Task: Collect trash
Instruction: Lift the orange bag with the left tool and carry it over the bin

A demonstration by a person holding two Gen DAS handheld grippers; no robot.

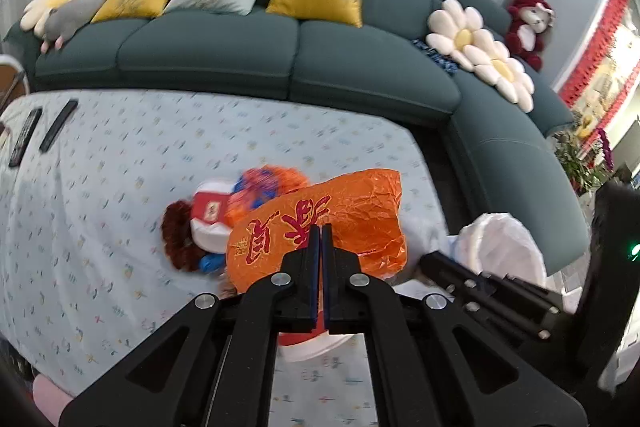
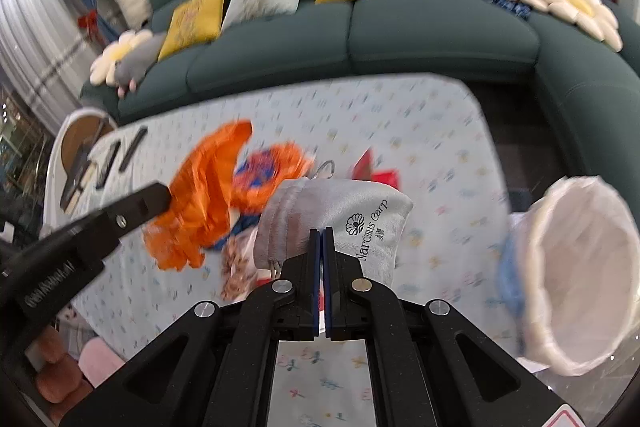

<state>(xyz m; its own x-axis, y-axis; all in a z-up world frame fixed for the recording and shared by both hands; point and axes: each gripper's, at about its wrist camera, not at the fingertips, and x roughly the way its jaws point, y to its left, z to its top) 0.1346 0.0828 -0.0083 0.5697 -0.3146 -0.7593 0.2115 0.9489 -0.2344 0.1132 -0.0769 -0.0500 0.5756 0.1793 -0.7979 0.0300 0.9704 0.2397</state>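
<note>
The orange wrapper (image 1: 320,223) is pinched between the narrow, closed fingers of the left gripper (image 1: 321,227) and hangs lifted above the table (image 1: 120,155); in the right wrist view the same wrapper (image 2: 200,195) dangles from the left gripper's tip, to the left of the right gripper (image 2: 321,231). The right gripper is also closed tight, and it holds a grey pouch (image 2: 340,211) with printed letters by its edge, raised over the tablecloth.

The bin (image 2: 576,279), lined with a white bag, stands to the right of the right gripper and a little lower, its mouth open toward the camera. In the left wrist view it (image 1: 504,247) shows just past the right gripper's arm. I cannot tell whether anything already lies inside; the lining looks pale and blurred.

My judgement is that the task is in its middle. Two pieces are picked up but not yet dropped. Still on the table, ahead of both grippers, remain a crumpled orange and blue packet (image 2: 276,167), a red and white package (image 1: 210,223), a dark red wrapper (image 1: 180,235) beside it, some red scraps (image 2: 376,171) and a transparent bag of snacks (image 2: 236,267) just left of the right fingers. So several more grasps will be needed.

Farther left lie two remote controls (image 1: 58,125), which are probably not trash. Behind the table is the green sofa (image 1: 248,47) with cushions.
</note>
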